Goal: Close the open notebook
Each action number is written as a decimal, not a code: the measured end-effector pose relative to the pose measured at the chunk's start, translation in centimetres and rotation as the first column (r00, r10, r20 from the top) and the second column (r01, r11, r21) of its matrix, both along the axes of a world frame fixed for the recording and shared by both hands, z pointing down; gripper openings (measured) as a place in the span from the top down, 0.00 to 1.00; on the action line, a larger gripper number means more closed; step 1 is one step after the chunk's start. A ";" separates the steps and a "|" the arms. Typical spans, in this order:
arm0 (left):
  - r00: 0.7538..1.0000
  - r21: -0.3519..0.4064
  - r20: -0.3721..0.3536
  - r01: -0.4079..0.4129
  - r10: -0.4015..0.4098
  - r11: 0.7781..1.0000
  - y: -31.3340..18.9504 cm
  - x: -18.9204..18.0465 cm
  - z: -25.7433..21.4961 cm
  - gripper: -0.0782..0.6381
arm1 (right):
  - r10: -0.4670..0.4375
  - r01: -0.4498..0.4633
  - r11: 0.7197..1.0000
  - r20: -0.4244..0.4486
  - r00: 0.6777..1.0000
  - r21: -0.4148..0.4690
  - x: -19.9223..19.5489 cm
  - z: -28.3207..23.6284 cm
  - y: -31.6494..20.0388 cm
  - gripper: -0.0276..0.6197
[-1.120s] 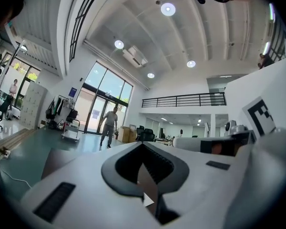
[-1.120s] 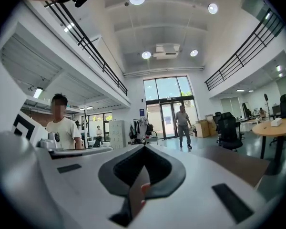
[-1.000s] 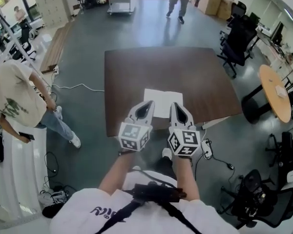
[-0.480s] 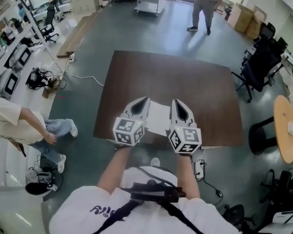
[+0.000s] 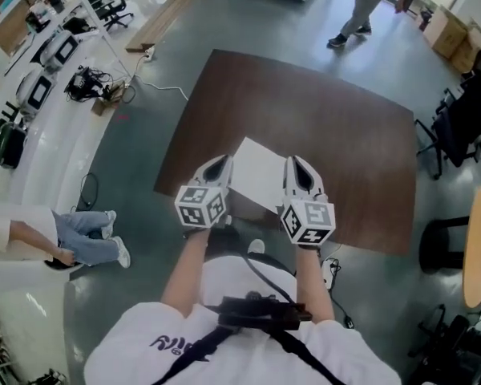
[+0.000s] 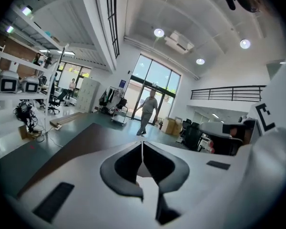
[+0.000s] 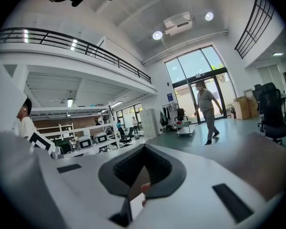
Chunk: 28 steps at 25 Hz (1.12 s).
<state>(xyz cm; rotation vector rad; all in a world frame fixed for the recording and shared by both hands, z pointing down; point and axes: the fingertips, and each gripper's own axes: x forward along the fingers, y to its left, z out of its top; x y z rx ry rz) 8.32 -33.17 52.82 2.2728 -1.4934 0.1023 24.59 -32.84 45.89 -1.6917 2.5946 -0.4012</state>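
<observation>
One white open paper notebook (image 5: 256, 176) is lying on one dark brown square table (image 5: 329, 119); two grippers are hovering: left gripper (image 5: 220, 167), right gripper (image 5: 297, 169).

Left gripper (image 5: 221, 161) and right gripper (image 5: 295, 161) hide near corners of the notebook (image 5: 257, 175).

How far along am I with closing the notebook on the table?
Nothing looks done yet: the notebook lies open, white pages up, near the table's front edge. In hand: the left gripper and right gripper flank it, fingers together, holding nothing. Left: catching one half and folding it over the other.
</observation>
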 end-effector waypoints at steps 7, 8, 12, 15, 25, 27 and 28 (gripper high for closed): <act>0.999 -0.171 0.000 0.037 -0.038 0.985 -1.8 -4.1 9.4 0.88 | -0.043 0.042 0.997 -0.011 0.999 -0.064 -1.7 4.0 -4.6 0.95; 0.999 -0.203 -0.006 0.031 -0.033 0.979 -2.1 -4.6 10.7 0.88 | -0.049 0.047 0.996 -0.016 0.999 -0.076 -2.4 4.5 -5.2 0.95; 0.999 -0.335 -0.036 0.000 -0.013 0.942 -3.2 -6.3 15.9 0.79 | -0.065 0.060 0.990 -0.039 0.997 -0.125 -4.5 6.2 -7.3 0.95; 0.999 -0.404 -0.032 -0.023 0.011 0.914 -3.7 -6.6 19.7 0.70 | -0.068 0.060 0.986 -0.046 0.997 -0.158 -4.9 8.0 -8.4 0.95; 0.997 -0.480 0.017 -0.060 0.078 0.875 -6.4 -5.6 29.6 0.54 | -0.064 0.046 0.967 -0.062 0.996 -0.250 -4.4 14.1 -9.6 0.95; 0.994 -0.510 0.048 -0.057 0.094 0.858 -6.5 -5.4 30.9 0.54 | -0.055 0.037 0.965 -0.063 0.997 -0.260 -3.9 14.8 -9.8 0.95; 0.993 -0.525 0.063 -0.057 0.105 0.849 -6.5 -5.3 31.4 0.54 | -0.049 0.031 0.964 -0.062 0.997 -0.263 -3.6 15.0 -9.9 0.95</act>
